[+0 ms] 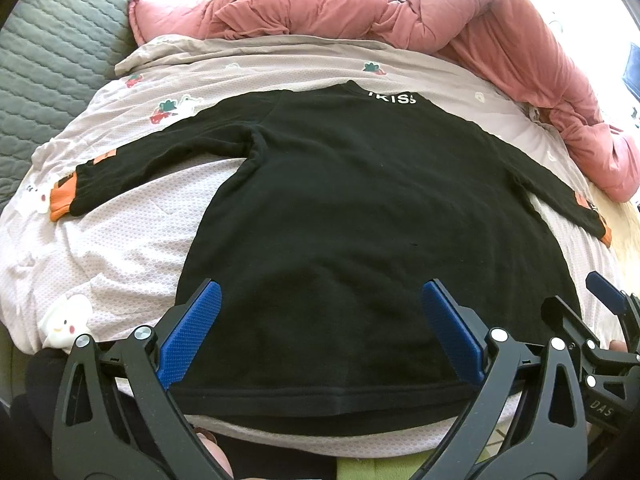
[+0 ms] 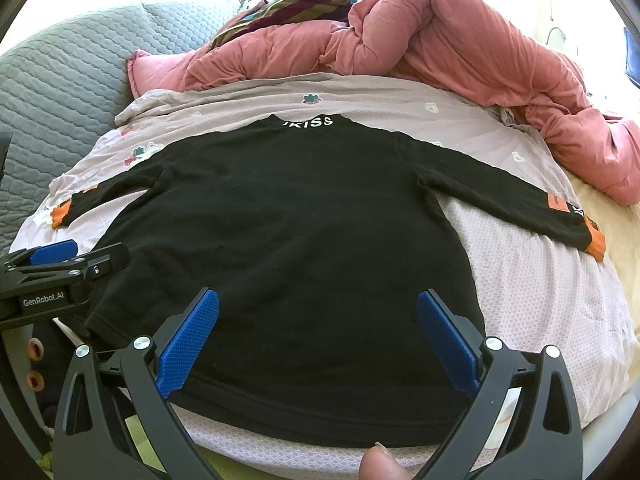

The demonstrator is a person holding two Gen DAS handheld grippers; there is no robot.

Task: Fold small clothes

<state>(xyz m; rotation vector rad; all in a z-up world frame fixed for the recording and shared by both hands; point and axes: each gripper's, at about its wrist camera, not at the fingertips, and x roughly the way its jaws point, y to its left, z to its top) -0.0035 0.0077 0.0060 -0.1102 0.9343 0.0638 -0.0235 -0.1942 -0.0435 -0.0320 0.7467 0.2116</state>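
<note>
A small black long-sleeved top (image 1: 340, 208) (image 2: 288, 232) lies flat on the bed, back up, sleeves spread out, with orange cuffs (image 1: 62, 200) (image 2: 594, 240) and white lettering at the collar (image 2: 308, 122). My left gripper (image 1: 320, 332) hovers open over the hem, its blue pads (image 1: 192, 332) wide apart with nothing between them. The right gripper (image 2: 318, 340) is also open above the hem, slightly further right. Each gripper shows at the edge of the other's view: the right one (image 1: 608, 304), the left one (image 2: 60, 258).
The top rests on a pale pink printed sheet (image 1: 120, 240) (image 2: 540, 300). A bunched pink duvet (image 1: 460, 20) (image 2: 460, 40) lies behind and to the right. A grey quilted cover (image 1: 48, 60) is on the left. A fingertip (image 2: 378, 464) shows at the bottom.
</note>
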